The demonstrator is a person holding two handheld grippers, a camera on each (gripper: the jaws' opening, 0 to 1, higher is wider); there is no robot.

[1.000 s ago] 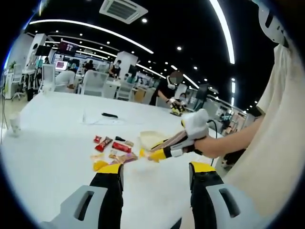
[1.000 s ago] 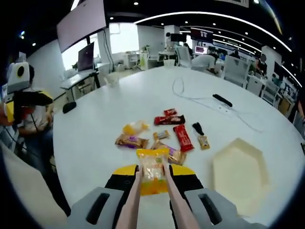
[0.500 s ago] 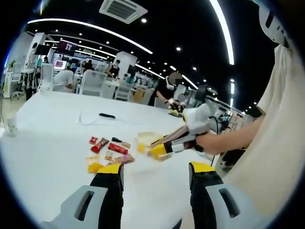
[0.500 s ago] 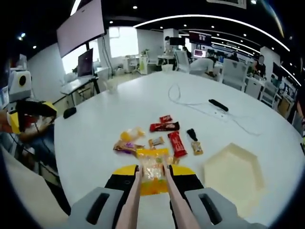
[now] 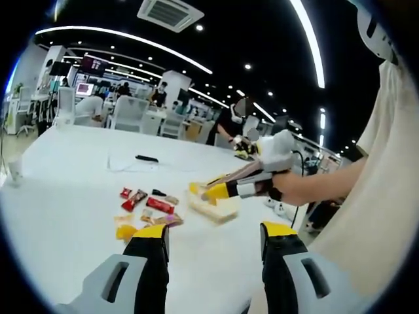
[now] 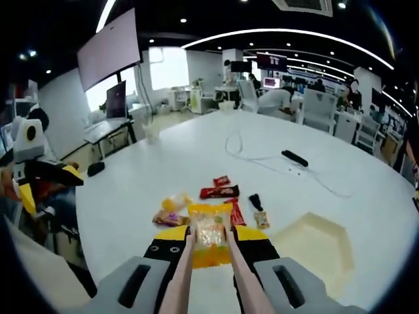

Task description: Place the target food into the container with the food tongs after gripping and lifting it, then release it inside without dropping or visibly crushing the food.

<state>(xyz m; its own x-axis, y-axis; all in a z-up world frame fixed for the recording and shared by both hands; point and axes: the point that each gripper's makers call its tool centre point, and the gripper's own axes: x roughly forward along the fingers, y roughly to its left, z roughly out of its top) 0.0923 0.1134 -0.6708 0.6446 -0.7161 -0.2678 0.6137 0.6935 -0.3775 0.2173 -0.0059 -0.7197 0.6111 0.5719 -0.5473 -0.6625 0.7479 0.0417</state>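
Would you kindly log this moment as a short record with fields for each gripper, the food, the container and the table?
right gripper: shut on tongs
tongs: holding yellow snack packet, lifted above the table
left gripper: open, holding nothing
container: pale hexagonal tray, right of the packet, nothing in it
table: white, loose wrapped snacks, black remote

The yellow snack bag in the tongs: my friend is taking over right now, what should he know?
Right gripper: shut on the food tongs, which pinch the yellow snack bag above the table.
Left gripper: open, holding nothing.
Container: the cream hexagonal tray, empty, to the right of the bag.
Other snacks lie loose on the table.
Done: bag gripped and lifted.
Left: carry it over the tray, lower it, release gently.
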